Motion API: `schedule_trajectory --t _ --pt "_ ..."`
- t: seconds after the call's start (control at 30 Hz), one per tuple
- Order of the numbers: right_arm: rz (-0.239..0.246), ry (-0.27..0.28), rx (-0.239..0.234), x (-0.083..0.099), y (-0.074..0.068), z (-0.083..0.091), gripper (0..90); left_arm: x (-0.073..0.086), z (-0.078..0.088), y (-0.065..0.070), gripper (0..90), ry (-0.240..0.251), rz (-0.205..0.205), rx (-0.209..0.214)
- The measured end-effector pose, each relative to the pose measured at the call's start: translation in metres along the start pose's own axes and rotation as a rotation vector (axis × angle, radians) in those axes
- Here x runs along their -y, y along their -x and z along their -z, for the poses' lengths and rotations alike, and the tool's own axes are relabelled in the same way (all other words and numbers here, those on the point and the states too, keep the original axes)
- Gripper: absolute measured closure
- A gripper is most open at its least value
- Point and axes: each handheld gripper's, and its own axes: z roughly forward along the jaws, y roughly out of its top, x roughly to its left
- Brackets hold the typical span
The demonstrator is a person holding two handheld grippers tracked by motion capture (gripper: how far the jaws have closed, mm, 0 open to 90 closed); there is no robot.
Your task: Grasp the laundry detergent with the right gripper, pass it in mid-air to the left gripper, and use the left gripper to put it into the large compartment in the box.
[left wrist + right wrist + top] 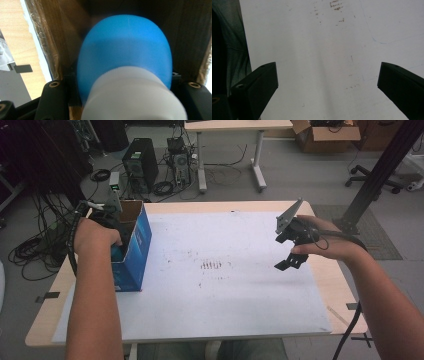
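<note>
bottle [126, 50]: blue rounded body, white cap toward the camera | state: clamped between the jaws, blurred | place: inside the box | box [136, 247]: blue outside, brown cardboard inside, open-topped, upright at the tabletop's left edge

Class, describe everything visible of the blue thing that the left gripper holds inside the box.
The blue thing is smooth, rounded and egg-like, seemingly plastic, with a faint seam down its middle and a white, blurred cap-like part nearest the camera. It sits between the black jaws of the left gripper, shut on it, pointing into the brown cardboard inside of the box at the table's left edge.
</note>
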Motion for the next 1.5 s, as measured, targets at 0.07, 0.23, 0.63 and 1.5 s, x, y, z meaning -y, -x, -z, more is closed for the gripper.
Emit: schedule_trajectory --t 0.07,0.23,0.63,1.5 --pt "-0.004 0.002 0.001 0.0005 -0.0001 -0.0002 3.2 0.0000 -0.0013 -0.0004 38.2 0.000 -0.001 0.001" --pt "-0.004 0.000 0.000 0.0011 -0.0001 -0.0008 3.1 -0.0002 -0.0052 -0.0017 38.2 -0.001 0.001 0.009" --pt "-0.005 0.001 0.000 0.0019 -0.0003 -0.0013 3.1 0.0007 -0.0077 -0.0014 38.1 0.004 0.001 0.006" --pt "-0.007 0.011 0.004 0.0063 -0.0020 -0.0004 3.2 0.0035 -0.0047 0.0012 32.9 0.017 -0.015 0.002"
